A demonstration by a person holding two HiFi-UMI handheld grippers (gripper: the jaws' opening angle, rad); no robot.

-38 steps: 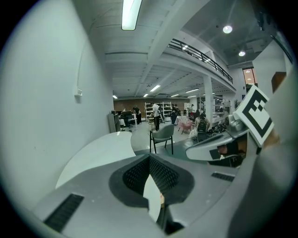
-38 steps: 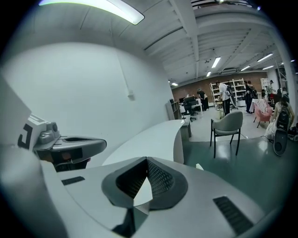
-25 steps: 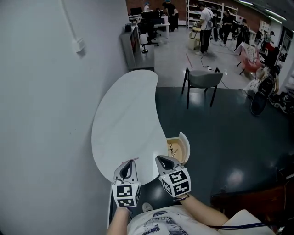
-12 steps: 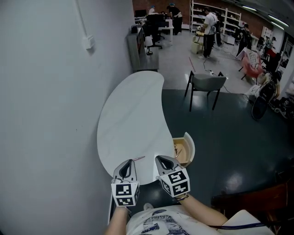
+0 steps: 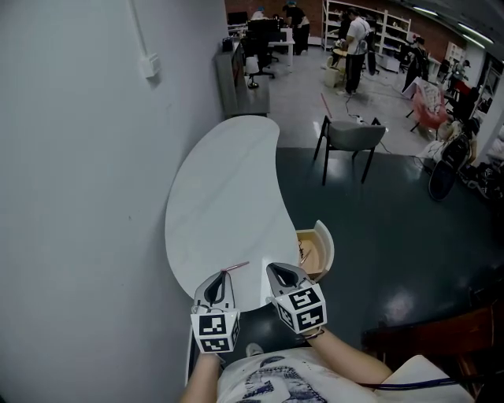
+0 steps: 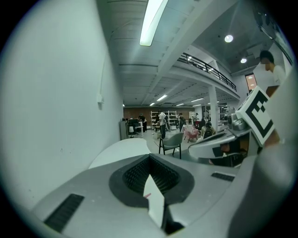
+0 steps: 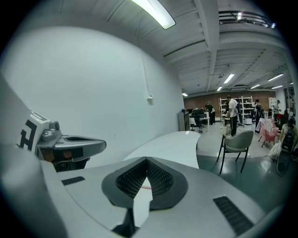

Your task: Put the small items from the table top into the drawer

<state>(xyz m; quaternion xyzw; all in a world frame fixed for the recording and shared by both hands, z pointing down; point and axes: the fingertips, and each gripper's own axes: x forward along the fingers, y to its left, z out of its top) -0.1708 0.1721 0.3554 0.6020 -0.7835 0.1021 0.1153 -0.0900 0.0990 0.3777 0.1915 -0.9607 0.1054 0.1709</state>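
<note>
Grey chair (image 5: 350, 135) on dark floor (image 5: 394, 228); ppl (image 5: 354, 39) stand nr shelves (image 5: 378, 20) at far end.

Indoor, evenly lit from overhead: a long ceiling light (image 6: 153, 21) blows out white in the left gripper view, and a second strip (image 7: 156, 11) does the same in the right gripper view. In the head view the dark floor (image 5: 402, 303) has one soft bright reflection, while the white table (image 5: 220, 197) and wall (image 5: 71, 197) read flat, cool grey with hardly any shadow. Both gripper views are fisheye with black corners, bent lines at the edges and a soft close foreground; the head view bows too, slightly dim, with the far room grainy.
</note>
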